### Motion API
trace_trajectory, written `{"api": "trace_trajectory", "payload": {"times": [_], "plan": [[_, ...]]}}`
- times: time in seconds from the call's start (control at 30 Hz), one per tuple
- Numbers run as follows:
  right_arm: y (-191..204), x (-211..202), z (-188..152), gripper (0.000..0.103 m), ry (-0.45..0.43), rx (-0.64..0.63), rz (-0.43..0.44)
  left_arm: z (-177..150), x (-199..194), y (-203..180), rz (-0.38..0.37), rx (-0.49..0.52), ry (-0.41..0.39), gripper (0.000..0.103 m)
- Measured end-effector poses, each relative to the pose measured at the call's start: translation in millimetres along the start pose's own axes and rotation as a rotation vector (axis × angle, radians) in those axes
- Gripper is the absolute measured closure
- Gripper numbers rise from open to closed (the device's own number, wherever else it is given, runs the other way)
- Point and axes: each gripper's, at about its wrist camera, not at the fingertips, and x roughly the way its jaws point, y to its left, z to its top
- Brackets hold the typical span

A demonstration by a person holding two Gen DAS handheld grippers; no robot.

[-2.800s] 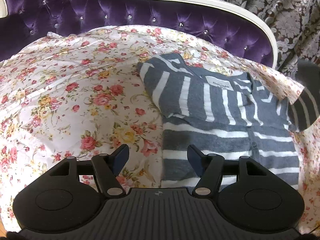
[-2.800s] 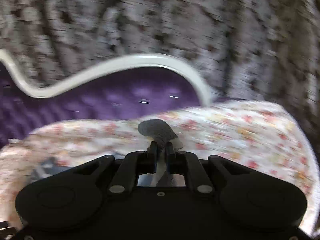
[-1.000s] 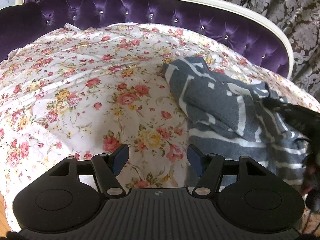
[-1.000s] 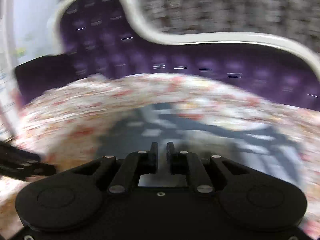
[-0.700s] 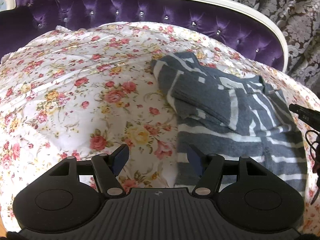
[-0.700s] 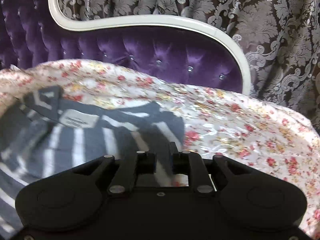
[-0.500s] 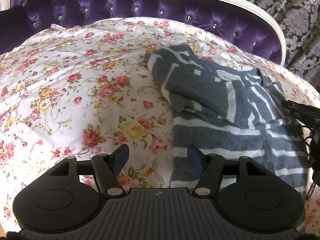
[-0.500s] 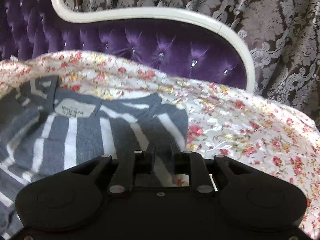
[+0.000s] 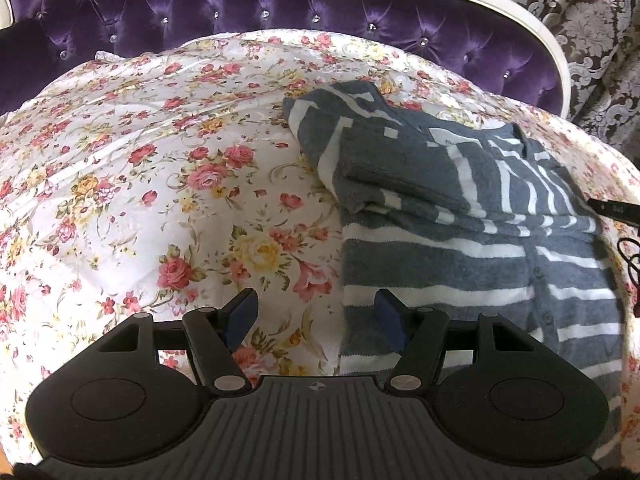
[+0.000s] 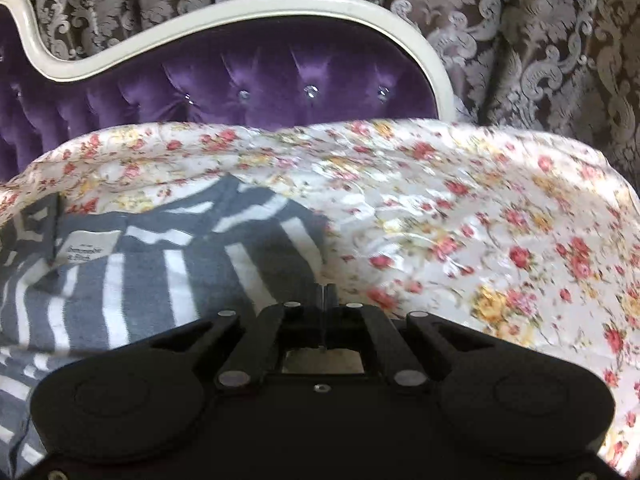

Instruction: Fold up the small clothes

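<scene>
A grey cardigan with white stripes [image 9: 460,232] lies on the floral sheet [image 9: 160,160], one sleeve folded across its chest. My left gripper [image 9: 316,312] is open and empty, hovering over the cardigan's lower left hem. In the right wrist view the cardigan [image 10: 152,264] shows its neck label at the left. My right gripper [image 10: 326,292] is shut with nothing between its fingers, just off the cardigan's right shoulder edge. Its black body shows at the right edge of the left wrist view [image 9: 616,210].
The sheet covers a purple tufted sofa [image 9: 280,12] with a cream frame [image 10: 240,12]. A patterned grey curtain [image 10: 540,40] hangs behind. The sheet's right edge [image 10: 616,184] drops off beyond the cardigan.
My right gripper carried a sleeve across the cardigan, let it go, swung back to the right shoulder and closed empty. My left gripper stayed open and drifted slightly.
</scene>
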Motion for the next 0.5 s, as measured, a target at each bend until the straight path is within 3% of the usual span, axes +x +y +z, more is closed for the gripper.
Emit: {"api": "trace_trajectory", "payload": {"times": [0.1,0.23,0.27,0.3,0.33,0.5], "plan": [[-5,-2,1,0.097,0.017,0.045,0.009,0,0,1,0.004,-0.002,-0.003,0.040],[-3,-18,5,0.082,-0.076,0.062,0.062,0,0,2,0.004,-0.009,-0.009,0.040],[0,-21,7,0.074,-0.098,0.054,0.074,1,0,2,0.003,-0.011,-0.010,0.040],[3,-21,8,0.056,-0.109,0.042,0.076,1,0,2,0.002,-0.011,-0.011,0.040],[6,-18,10,0.045,-0.111,0.029,0.069,0,1,2,0.002,-0.012,-0.011,0.040],[10,11,10,0.047,-0.062,-0.010,0.043,0,2,2,-0.001,-0.012,-0.012,0.040]]}}
